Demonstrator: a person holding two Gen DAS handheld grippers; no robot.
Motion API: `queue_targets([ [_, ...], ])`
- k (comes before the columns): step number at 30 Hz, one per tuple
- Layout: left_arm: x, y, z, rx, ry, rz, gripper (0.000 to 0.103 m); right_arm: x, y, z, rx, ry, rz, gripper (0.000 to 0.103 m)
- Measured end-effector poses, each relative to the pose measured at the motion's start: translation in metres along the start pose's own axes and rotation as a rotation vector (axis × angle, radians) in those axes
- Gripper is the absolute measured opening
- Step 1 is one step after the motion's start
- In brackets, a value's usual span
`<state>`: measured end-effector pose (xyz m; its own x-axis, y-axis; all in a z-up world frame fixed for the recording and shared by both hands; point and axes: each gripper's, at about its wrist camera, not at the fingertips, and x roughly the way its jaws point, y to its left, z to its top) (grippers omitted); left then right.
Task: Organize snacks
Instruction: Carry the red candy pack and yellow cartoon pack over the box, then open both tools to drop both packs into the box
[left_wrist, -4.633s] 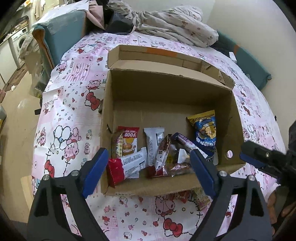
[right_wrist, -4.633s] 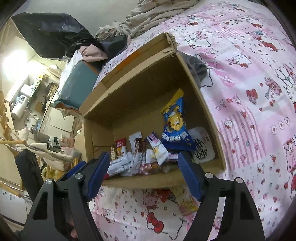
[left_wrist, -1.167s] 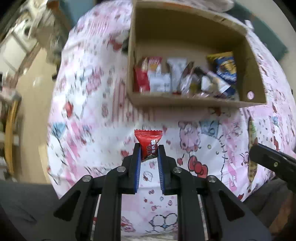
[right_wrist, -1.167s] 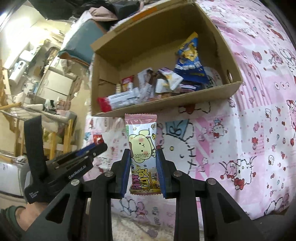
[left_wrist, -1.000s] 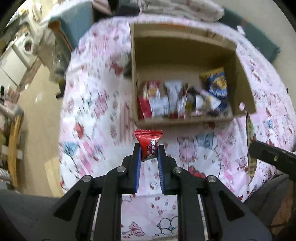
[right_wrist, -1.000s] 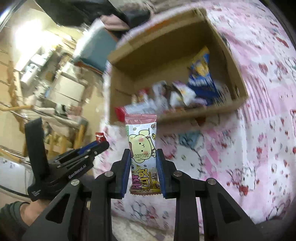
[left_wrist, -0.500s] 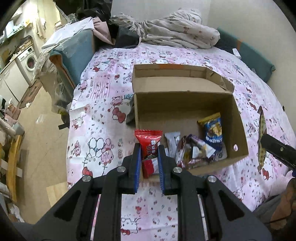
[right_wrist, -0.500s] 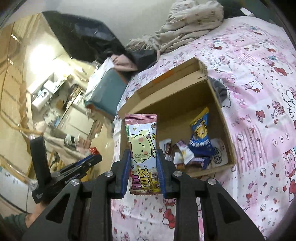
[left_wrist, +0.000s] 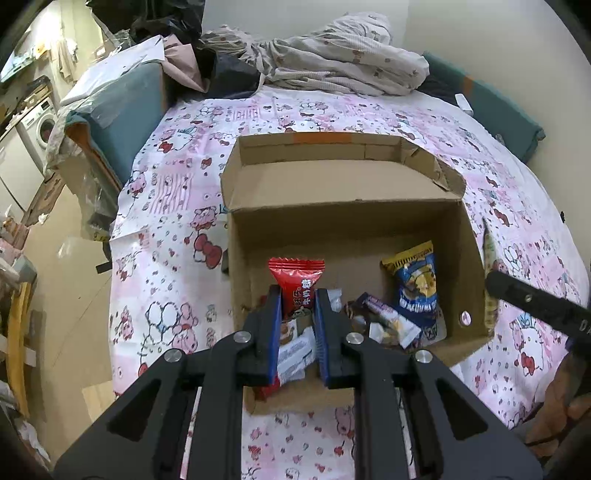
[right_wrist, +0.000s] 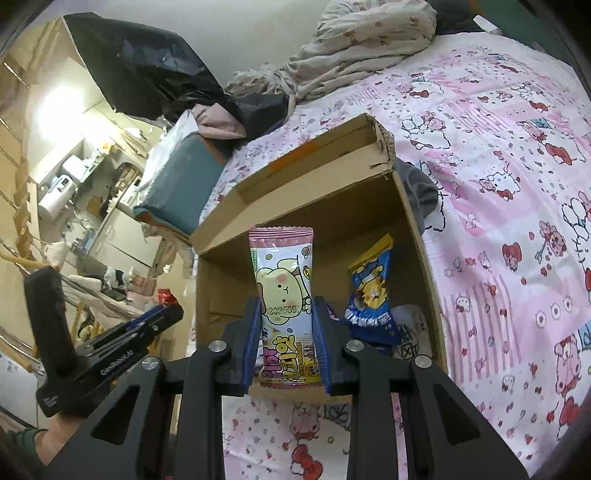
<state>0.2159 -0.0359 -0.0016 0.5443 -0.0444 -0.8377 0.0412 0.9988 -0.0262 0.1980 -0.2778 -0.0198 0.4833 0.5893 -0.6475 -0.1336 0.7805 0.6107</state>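
An open cardboard box (left_wrist: 343, 221) lies on a pink cartoon-print bedspread (left_wrist: 166, 221); several snack packets sit along its near side, among them a blue and yellow bag (left_wrist: 415, 280). My left gripper (left_wrist: 297, 299) is shut on a small red candy packet (left_wrist: 297, 282), held upright over the box's near left part. My right gripper (right_wrist: 286, 310) is shut on a pink and white snack bar with a bear face (right_wrist: 284, 295), upright above the box's (right_wrist: 314, 192) near edge. The left gripper (right_wrist: 162, 314) also shows at the left of the right wrist view.
Rumpled bedding (left_wrist: 332, 62) and dark clothes are piled at the head of the bed. A teal cushion (left_wrist: 122, 107) sits beyond the bed's left edge, with floor and a washing machine (left_wrist: 37, 122) further left. A grey cloth (right_wrist: 421, 192) lies against the box's right wall.
Both grippers have moved from the bed's front edge towards the box, each still holding its packet. The box has grown larger and now sits right under the packets.
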Motion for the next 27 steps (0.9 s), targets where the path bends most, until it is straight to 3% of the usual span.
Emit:
queue_targets([
  [13,0.040,-0.014,-0.001,0.045,-0.013,-0.045,0.014,0.028,-0.015,-0.003,0.037,0.053,-0.065,0.029],
  [27,0.045,-0.012,-0.006,0.011,-0.015,-0.057,0.017,0.043,-0.017,-0.004,0.056,0.087,-0.061,0.029],
])
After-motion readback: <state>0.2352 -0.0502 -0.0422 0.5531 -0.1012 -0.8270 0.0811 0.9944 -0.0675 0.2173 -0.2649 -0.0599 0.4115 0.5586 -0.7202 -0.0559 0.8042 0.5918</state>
